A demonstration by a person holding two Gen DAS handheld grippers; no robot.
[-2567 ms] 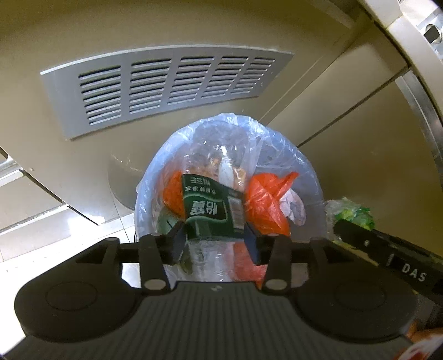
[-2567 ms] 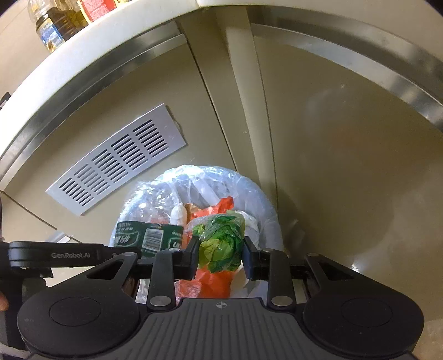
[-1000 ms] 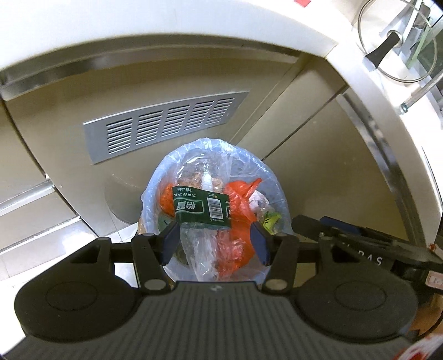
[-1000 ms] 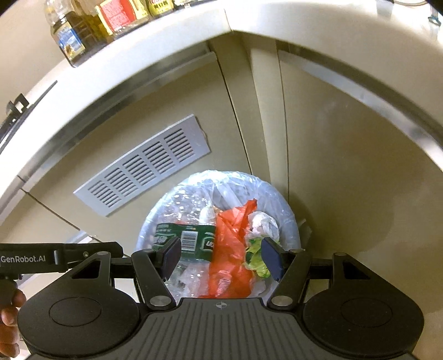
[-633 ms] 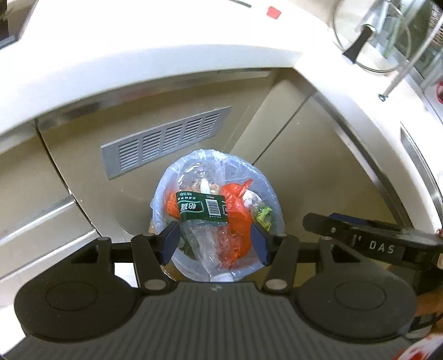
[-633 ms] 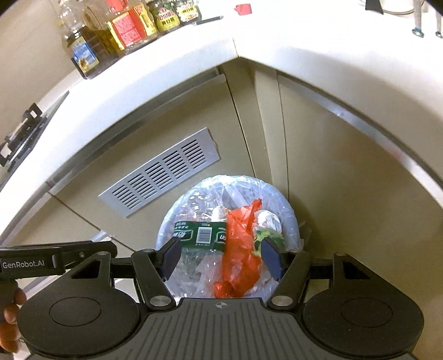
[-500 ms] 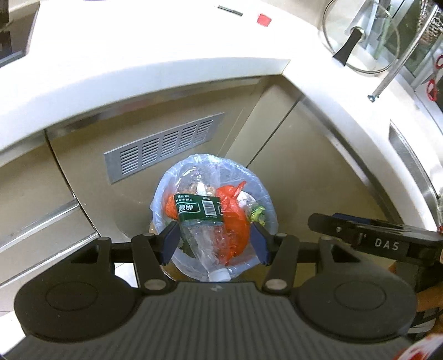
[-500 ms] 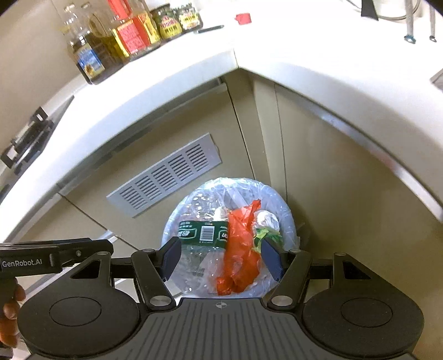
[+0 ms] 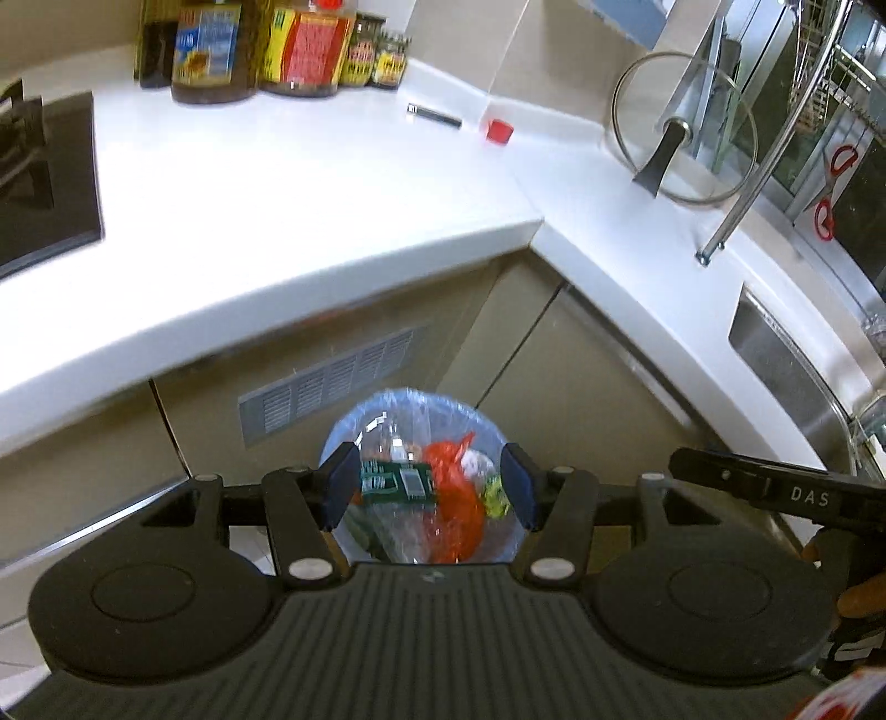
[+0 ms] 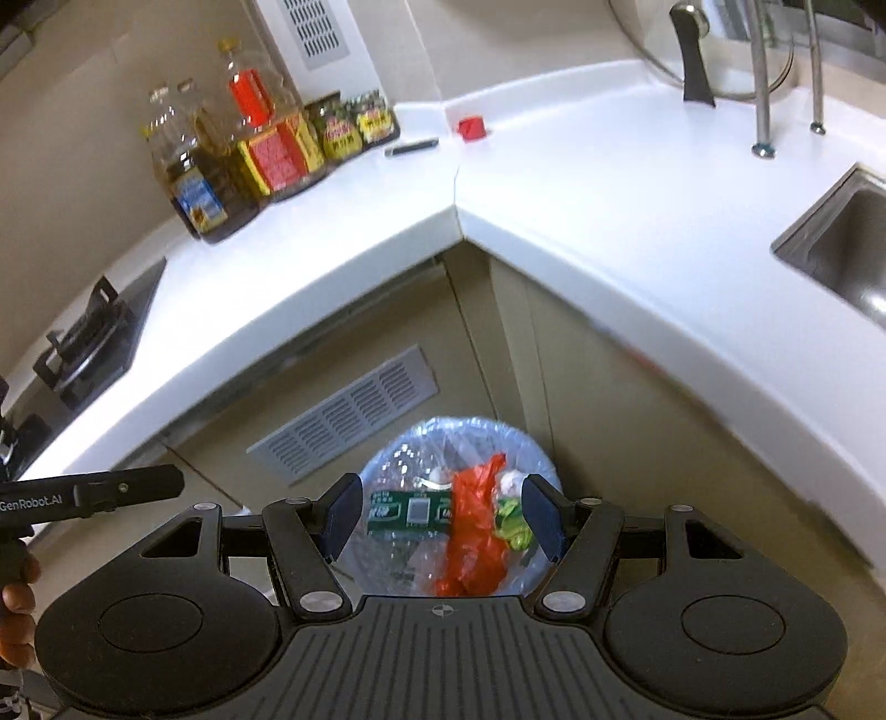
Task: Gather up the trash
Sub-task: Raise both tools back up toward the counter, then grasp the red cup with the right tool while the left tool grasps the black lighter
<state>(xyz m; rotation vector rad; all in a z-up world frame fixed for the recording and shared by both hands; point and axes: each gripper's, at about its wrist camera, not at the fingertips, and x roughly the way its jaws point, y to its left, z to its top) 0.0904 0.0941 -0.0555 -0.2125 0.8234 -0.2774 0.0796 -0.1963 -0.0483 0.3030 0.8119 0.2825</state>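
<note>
A round trash bin (image 9: 387, 407) (image 10: 470, 429) lined with a clear blue bag stands on the floor in the cabinet corner. Inside lie a green-labelled plastic bottle (image 9: 396, 483) (image 10: 412, 512), an orange plastic bag (image 9: 457, 498) (image 10: 470, 531) and a green wrapper (image 9: 495, 493) (image 10: 512, 523). My left gripper (image 9: 426, 493) hangs high above the bin, open, with nothing between its fingers. My right gripper (image 10: 443, 518) is also open and empty, high above the same bin. On the counter lie a small red cap (image 9: 499, 131) (image 10: 470, 127) and a dark pen-like stick (image 9: 434, 115) (image 10: 412, 148).
A white L-shaped counter (image 9: 277, 183) (image 10: 609, 194) wraps the corner. Oil bottles and jars (image 9: 288, 50) (image 10: 249, 155) stand at its back. A stove (image 9: 39, 183) is at the left, a sink (image 10: 841, 249) at the right, a glass lid (image 9: 684, 127) on a rack.
Both grippers rose away from the bin, which now looks smaller. The counter top, bottles, stove and sink came into view. Earlier the bottle and green wrapper left the jaws and now lie in the bin.
</note>
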